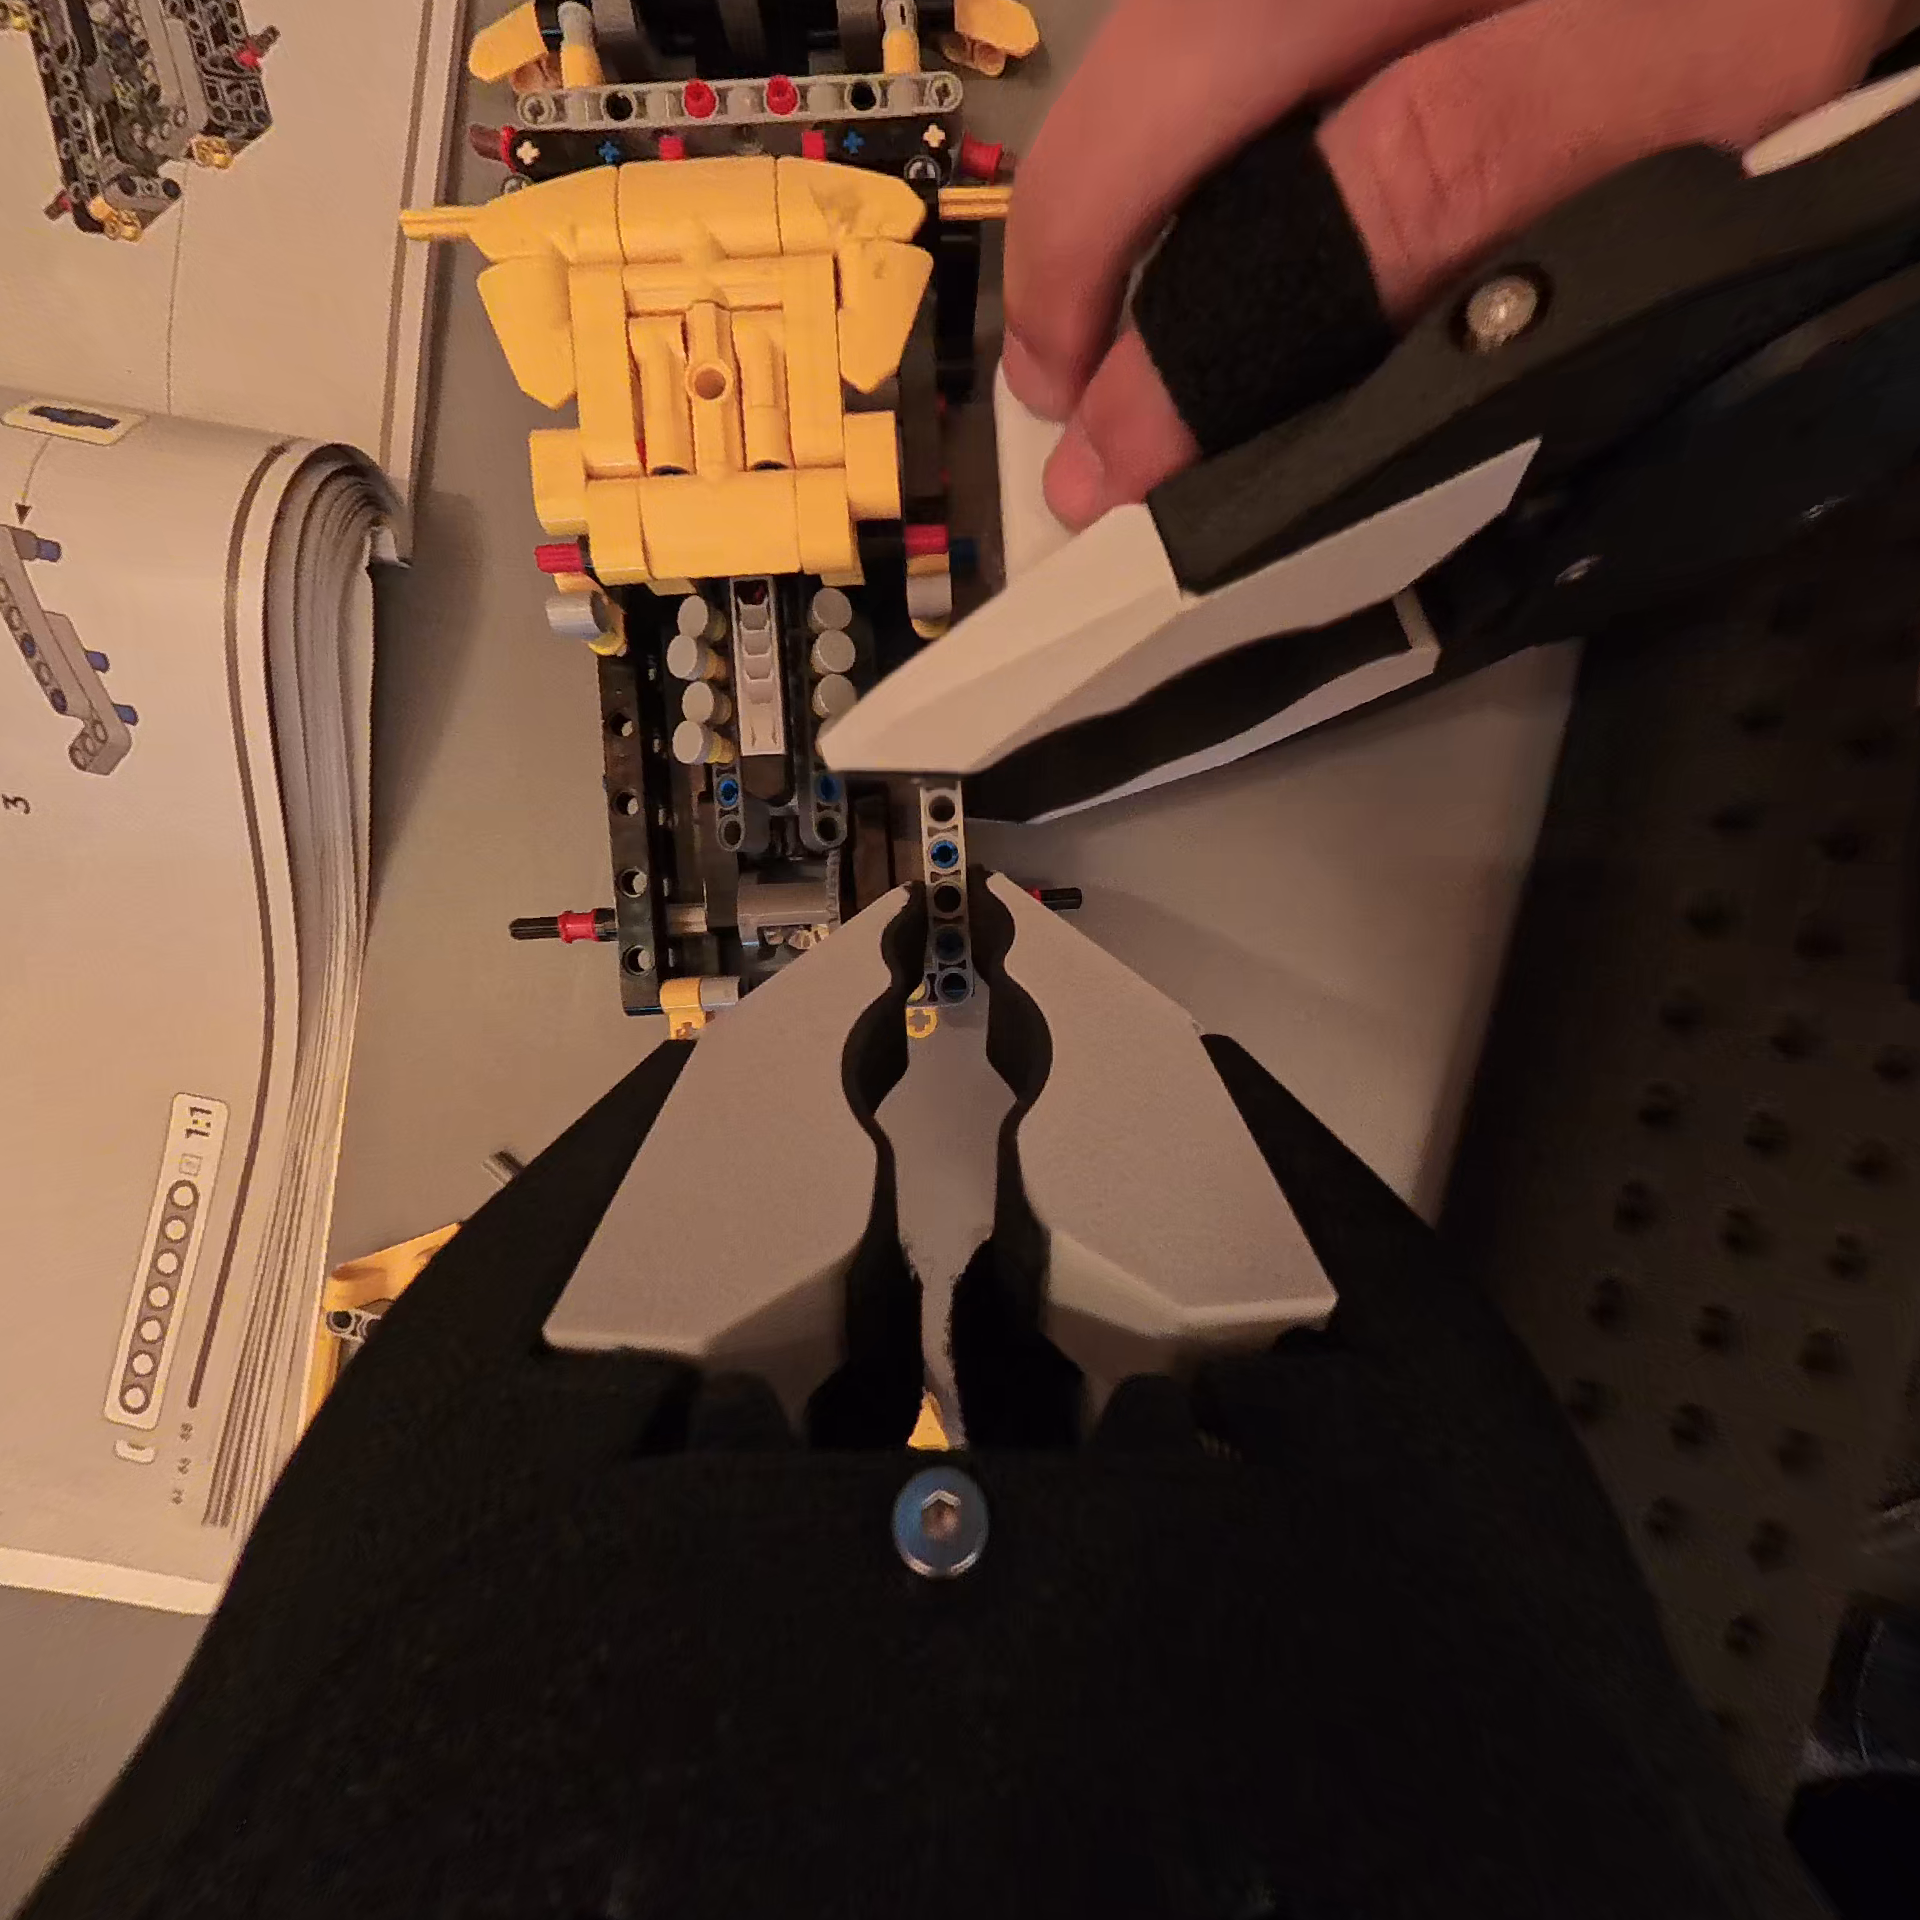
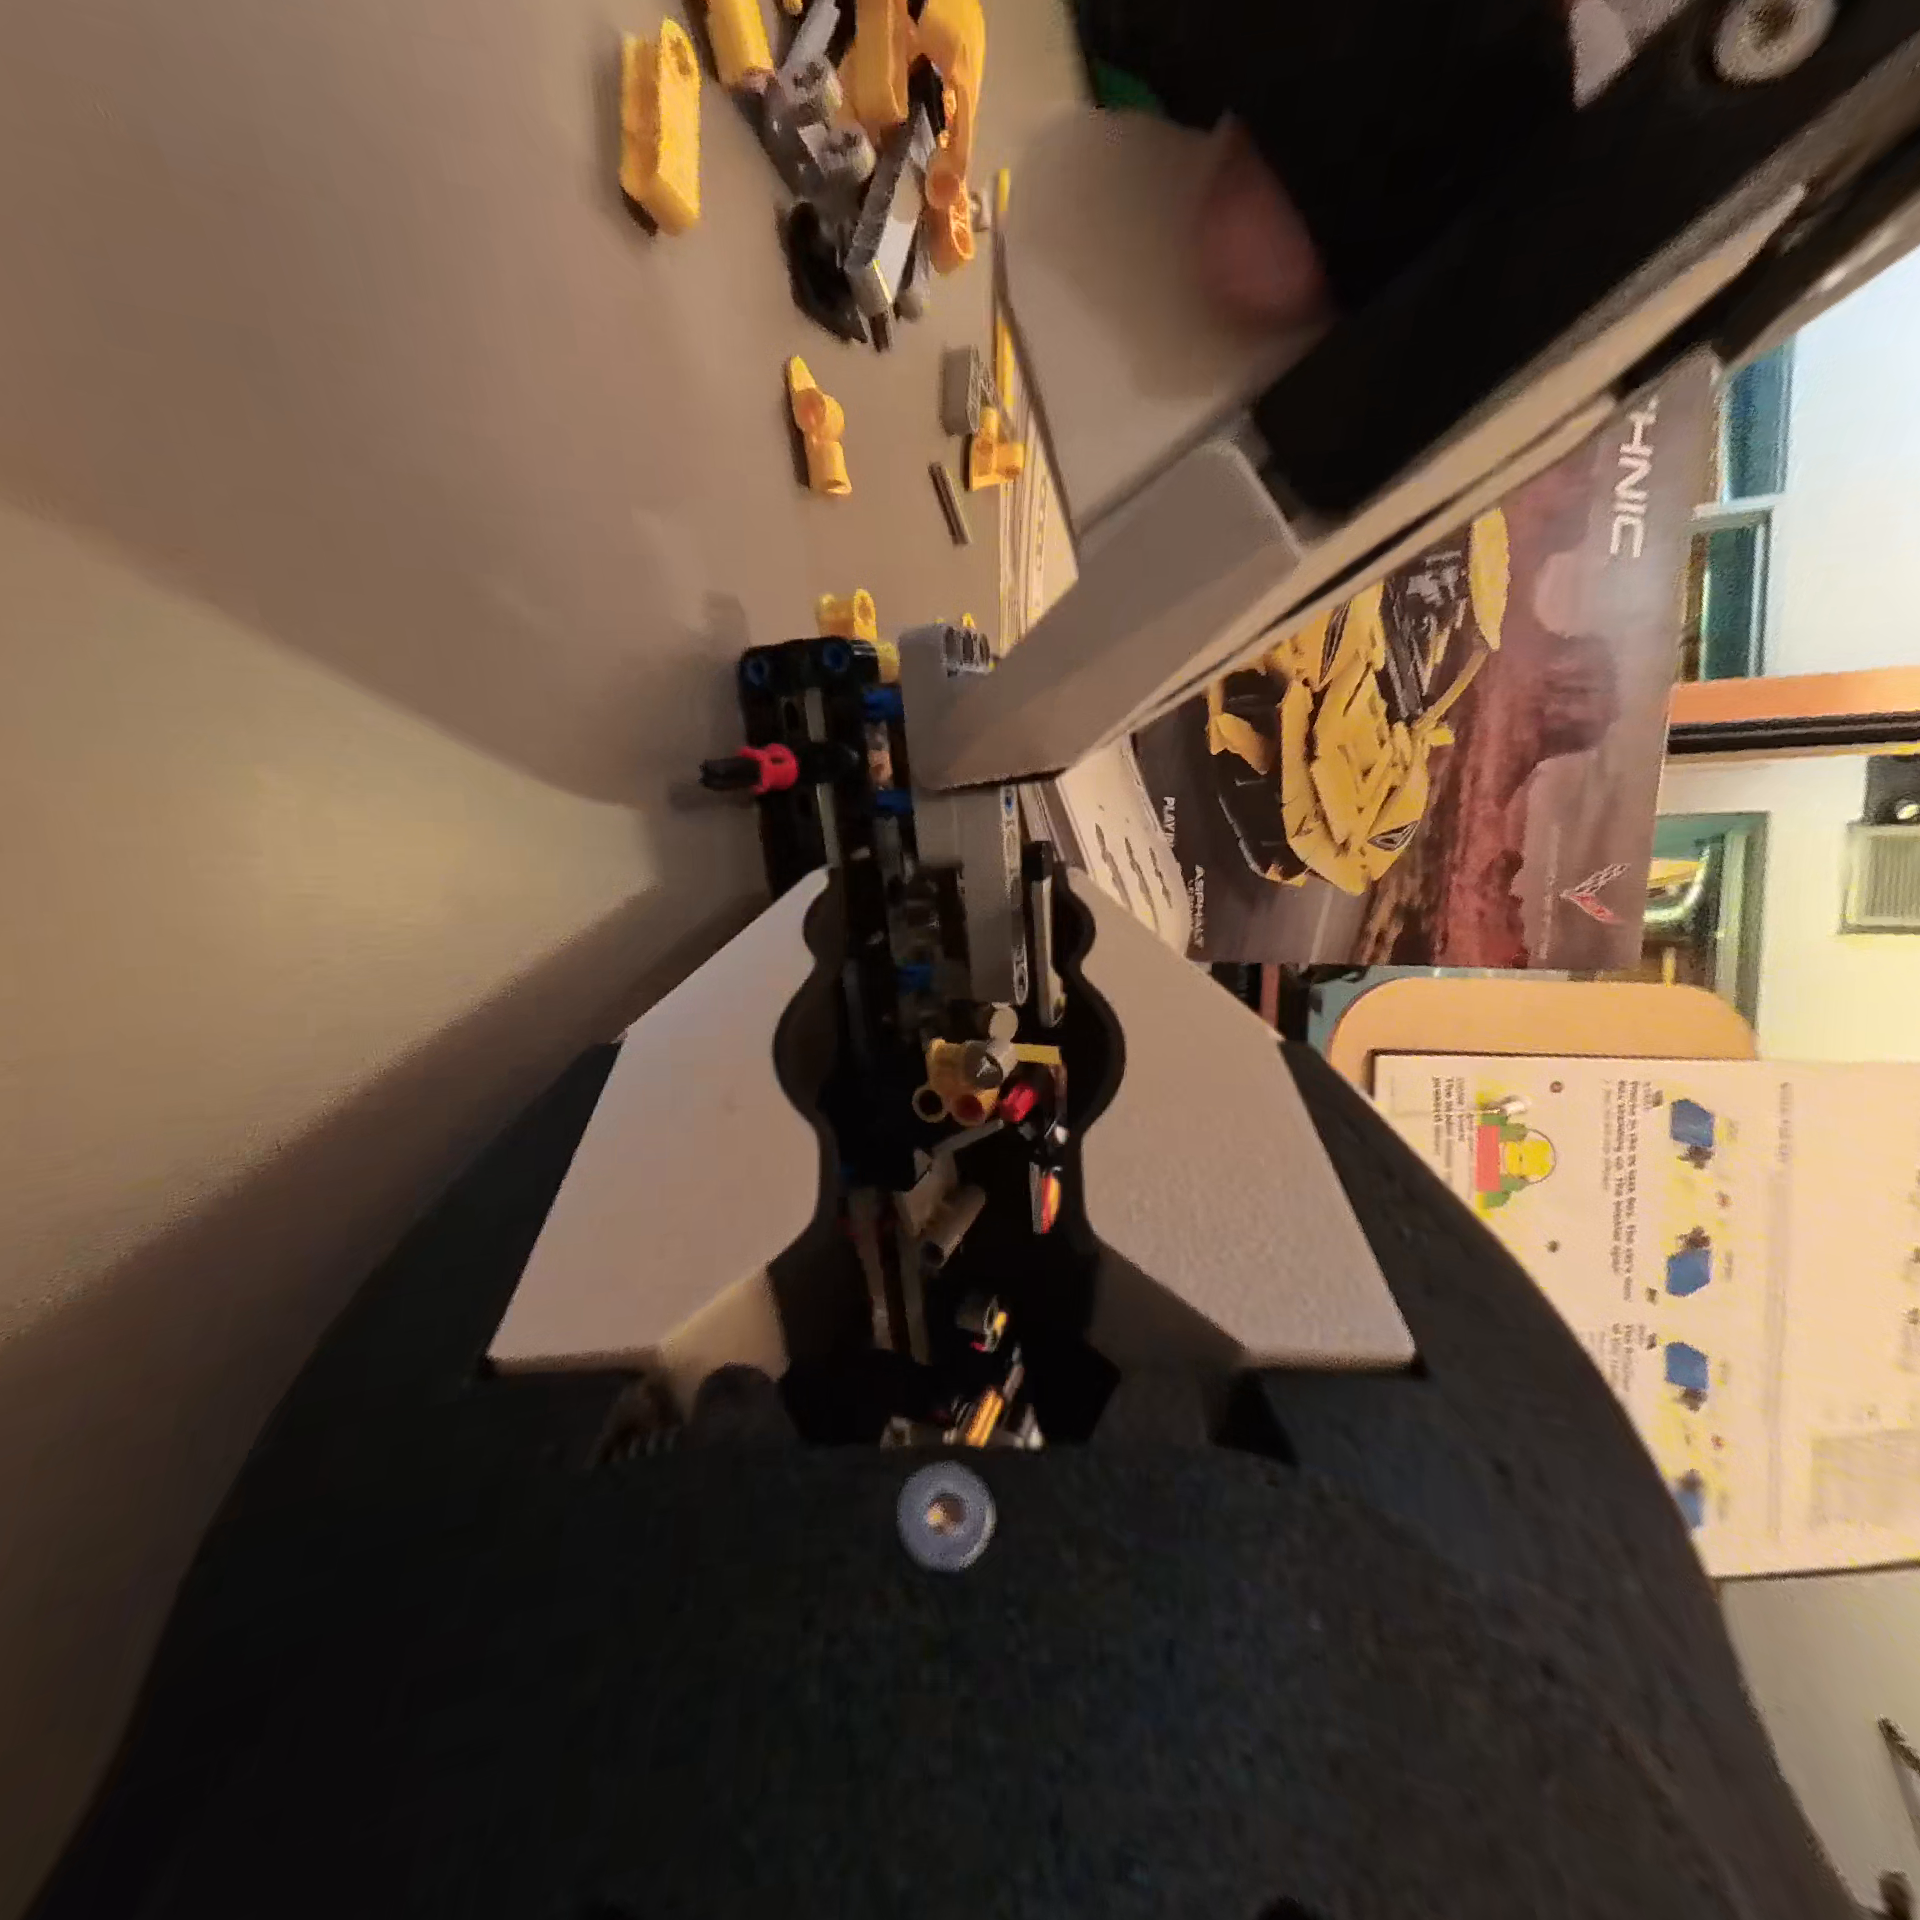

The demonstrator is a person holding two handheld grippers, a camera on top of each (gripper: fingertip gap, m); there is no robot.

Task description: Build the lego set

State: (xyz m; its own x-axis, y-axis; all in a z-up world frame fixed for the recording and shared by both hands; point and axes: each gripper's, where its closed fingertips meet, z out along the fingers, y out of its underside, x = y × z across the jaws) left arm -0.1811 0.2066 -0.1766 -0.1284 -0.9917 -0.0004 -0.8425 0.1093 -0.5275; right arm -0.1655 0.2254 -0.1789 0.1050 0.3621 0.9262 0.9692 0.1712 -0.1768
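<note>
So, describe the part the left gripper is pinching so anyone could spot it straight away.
Find the yellow and black car model on the grey table. At its near end, a slim grey beam stands between the left gripper fingertips. Unlike the black frame beside it, it is light grey, with a row of holes, one holding a blue pin.

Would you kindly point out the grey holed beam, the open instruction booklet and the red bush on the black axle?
grey holed beam (image 1: 943, 883): left wrist view, mid-length.
instruction booklet (image 1: 125, 935): left wrist view, open page.
red bush (image 1: 584, 925): left wrist view, its barrel.
</note>
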